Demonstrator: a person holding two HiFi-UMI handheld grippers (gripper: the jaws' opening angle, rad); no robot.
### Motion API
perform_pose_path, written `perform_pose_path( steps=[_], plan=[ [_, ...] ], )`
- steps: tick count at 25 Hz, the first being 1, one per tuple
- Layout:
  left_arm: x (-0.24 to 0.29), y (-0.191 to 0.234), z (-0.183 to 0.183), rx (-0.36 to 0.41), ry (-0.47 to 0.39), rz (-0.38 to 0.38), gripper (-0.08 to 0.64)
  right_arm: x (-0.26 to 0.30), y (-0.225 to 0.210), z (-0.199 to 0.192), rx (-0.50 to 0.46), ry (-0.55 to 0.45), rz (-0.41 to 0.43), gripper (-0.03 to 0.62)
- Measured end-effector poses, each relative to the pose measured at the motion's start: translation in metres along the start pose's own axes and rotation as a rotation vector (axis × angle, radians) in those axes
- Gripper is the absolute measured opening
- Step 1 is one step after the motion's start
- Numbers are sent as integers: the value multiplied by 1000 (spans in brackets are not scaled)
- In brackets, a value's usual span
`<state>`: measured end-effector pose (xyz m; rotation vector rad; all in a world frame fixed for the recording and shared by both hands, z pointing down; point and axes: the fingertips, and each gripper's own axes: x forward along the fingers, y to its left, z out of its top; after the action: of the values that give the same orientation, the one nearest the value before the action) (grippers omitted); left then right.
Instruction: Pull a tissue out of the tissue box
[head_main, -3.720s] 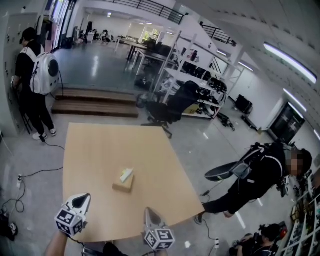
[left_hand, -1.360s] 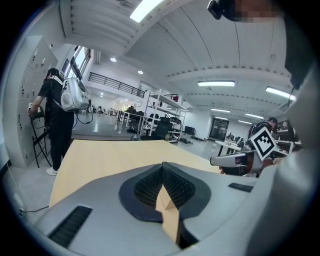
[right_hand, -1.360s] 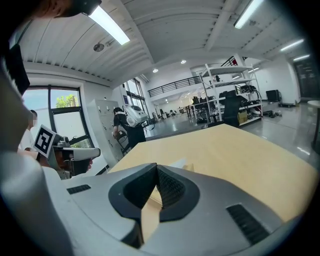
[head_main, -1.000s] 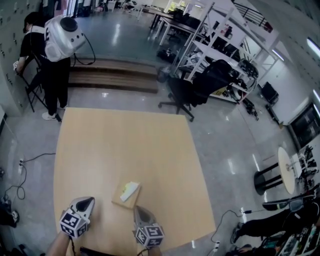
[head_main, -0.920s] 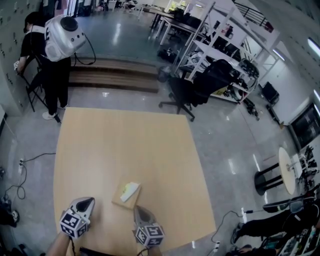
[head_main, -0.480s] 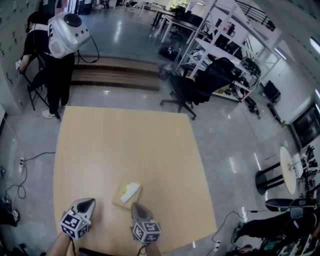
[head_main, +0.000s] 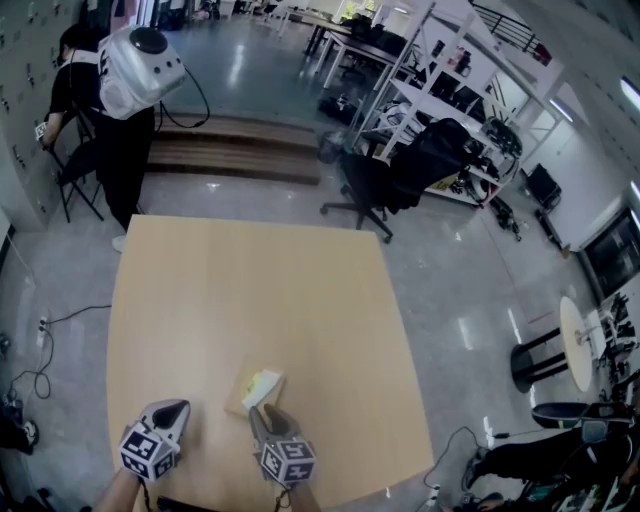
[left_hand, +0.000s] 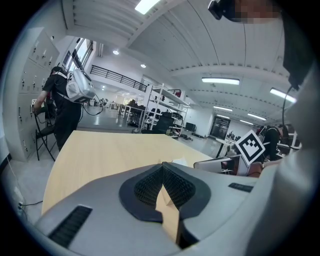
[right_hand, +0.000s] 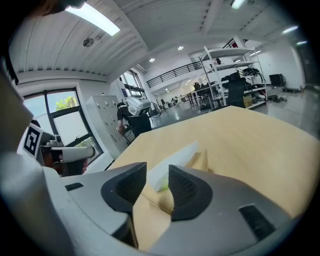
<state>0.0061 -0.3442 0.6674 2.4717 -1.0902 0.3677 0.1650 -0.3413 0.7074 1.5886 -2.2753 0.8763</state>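
A flat brown tissue box lies near the front of the pale wooden table, with a white tissue sticking out of its top. My right gripper sits right at the box's near end. Its jaws are opening, and in the right gripper view the tissue shows through the gap between the fingers, with neither pad pressing on it. My left gripper hovers to the left of the box. In the left gripper view its jaws are shut with nothing between them.
A person with a white backpack stands beyond the table's far left corner. A black office chair and shelving stand past the far edge. A small round white table is at the right. Cables lie on the floor at the left.
My right gripper has moved left and forward up to the near end of the box. The left gripper has kept still. The person at the back has shifted a little.
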Motion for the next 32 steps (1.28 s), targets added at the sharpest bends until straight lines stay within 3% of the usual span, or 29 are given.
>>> perform_pose_path(
  steps=[15,27,32],
  plan=[
    [2,8,-1,-13,9,9,8,27,-10,-7,9,67,-2,147],
    [0,16,-4,-24,6,23,8,37,-6,-16,-37,133,-9,147],
    [0,13,-2,-26,10,22,8,34,-10,-14,-50,139,-30,98]
  ],
)
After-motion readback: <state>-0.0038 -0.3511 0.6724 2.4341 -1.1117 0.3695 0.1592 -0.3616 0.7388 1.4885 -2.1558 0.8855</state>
